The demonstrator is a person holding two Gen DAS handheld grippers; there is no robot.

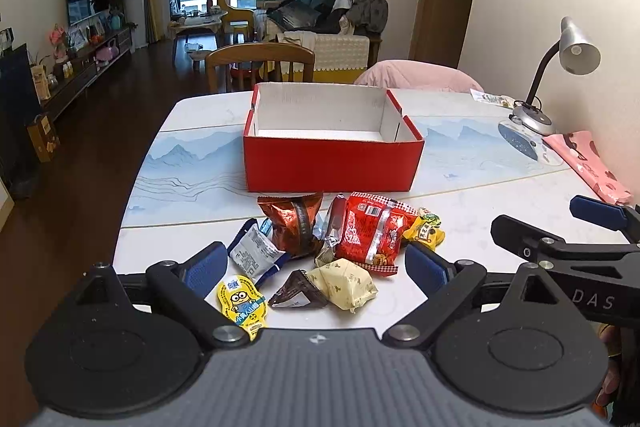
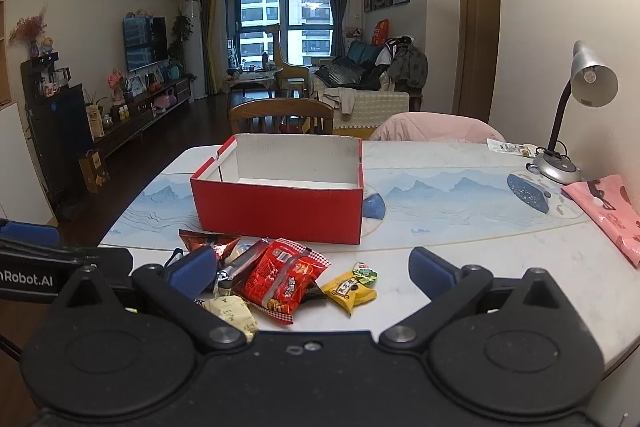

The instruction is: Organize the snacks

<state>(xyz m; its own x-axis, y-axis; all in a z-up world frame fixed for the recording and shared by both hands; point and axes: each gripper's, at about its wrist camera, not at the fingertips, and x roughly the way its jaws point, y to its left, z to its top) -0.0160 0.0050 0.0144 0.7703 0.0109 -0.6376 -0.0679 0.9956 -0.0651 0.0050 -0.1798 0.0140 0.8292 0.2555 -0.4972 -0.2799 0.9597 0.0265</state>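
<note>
1. Right now both claws hang wide open above the near edge of the worktop [image 1: 460, 211], each holding nothing: the left claw [image 1: 316, 267] straddles the heap of snacks, and the right claw [image 2: 312, 269] sits just to its right.
2. Snacks lie in a loose pile on the near side, just in front of the red box [image 1: 332, 163], which stands open and looks empty.
3. A big red packet [image 1: 370, 231] lies in the middle of the pile, a brown foil bag [image 1: 294, 223] to its left, a small yellow packet [image 2: 350, 291] at its right end, a cream-wrapped piece [image 1: 344, 285] nearest.
4. I judge them all light, soft and crinkly; foil will slip and puffed bags may crush.
5. Sealed edges or a packet's flat middle look like the best places to pinch, gently.
6. The small yellow packet lies clear of the others, so it seems the easiest first pick for the right claw.
</note>
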